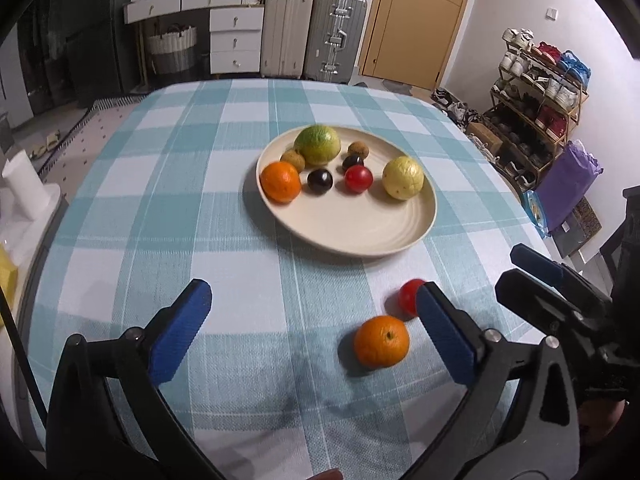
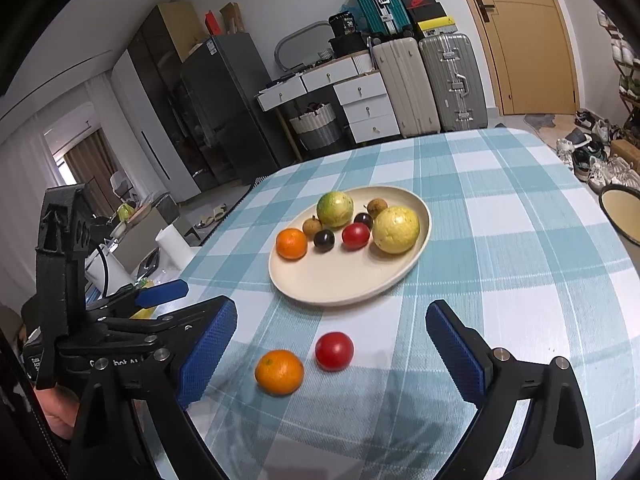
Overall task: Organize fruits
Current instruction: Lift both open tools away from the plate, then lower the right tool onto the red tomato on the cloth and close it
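Because both fruits are round and lie loose on the cloth, easy to nudge into a roll with a careless pad. Left tongs [image 1: 312, 332] spread wide and empty; right tongs [image 2: 332, 344] likewise gaping, holding nothing. Nearest, between the right pads: an orange [image 2: 279, 372] and, just beside it but apart, a red fruit [image 2: 334, 351], both resting on the checked desk [image 2: 520, 240]. Seen from the left side, partly hidden behind the inner pad, that red fruit [image 1: 410, 297], so a blind closing there likely to clip it and send it off. Crowding too: the two tongs close together over the same spot, with risk of knocking each other. Farther on, a cream plate [image 2: 332, 284] with free room at its near side, already carrying a second orange, a red fruit, two dark ones, two brownish small ones, a green and a yellow one. At the right edge, another dish [image 2: 612, 216], barely in view. Beyond, suitcases, drawers and a door.
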